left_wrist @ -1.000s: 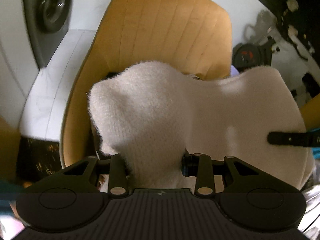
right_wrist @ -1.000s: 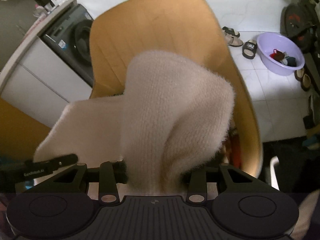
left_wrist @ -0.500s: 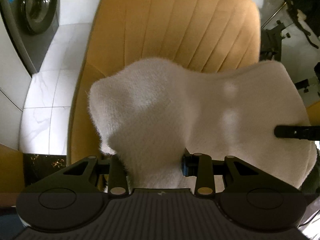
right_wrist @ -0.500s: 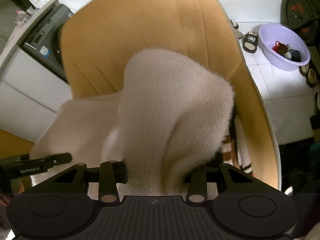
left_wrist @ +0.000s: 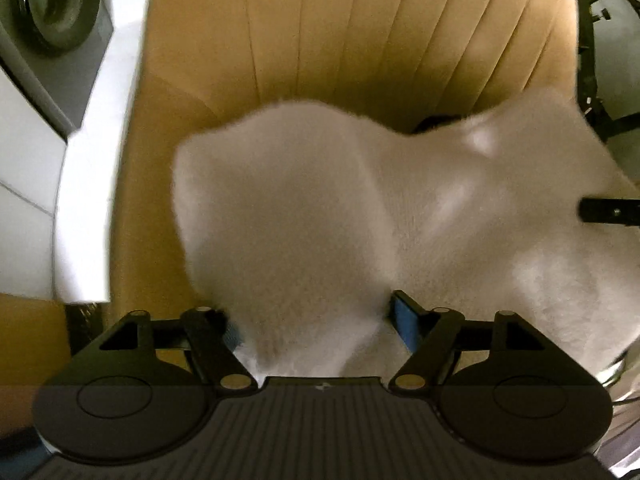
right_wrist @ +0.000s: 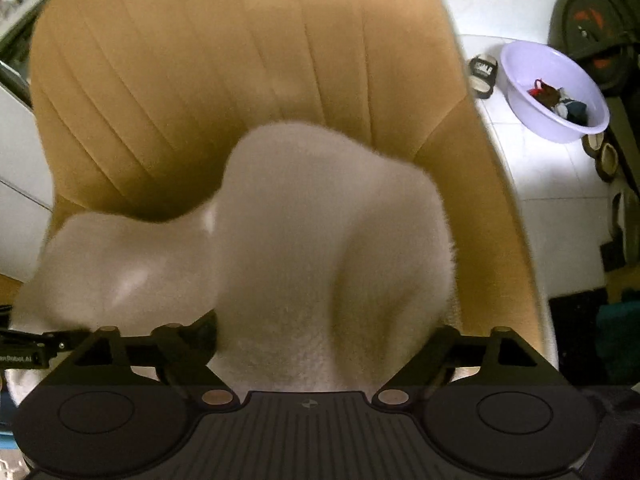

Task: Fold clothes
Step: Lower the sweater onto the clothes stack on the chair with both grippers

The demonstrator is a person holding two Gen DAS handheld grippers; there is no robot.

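Note:
A fluffy cream knitted garment (left_wrist: 320, 208) hangs between both grippers over a mustard-yellow padded chair (left_wrist: 360, 40). My left gripper (left_wrist: 312, 316) has its fingers spread wide, with the garment's left end still lying between them. My right gripper (right_wrist: 328, 328) also stands wide, with the garment's (right_wrist: 320, 220) right end bunched between its fingers. The chair (right_wrist: 240, 60) fills the right wrist view. The right gripper's finger (left_wrist: 608, 212) shows at the right edge of the left view. The fingertips are hidden by cloth.
A washing machine (left_wrist: 48, 20) stands left of the chair on white tiled floor. A lilac basin (right_wrist: 556, 92) with small items, a slipper (right_wrist: 484, 72) and a weight plate (right_wrist: 588, 20) lie right of the chair. Dark equipment (left_wrist: 600, 60) stands at the right.
Both grippers moved forward and down toward the chair seat with the garment. Both sets of fingers have spread wider apart than in the earlier frames, loosening their hold.

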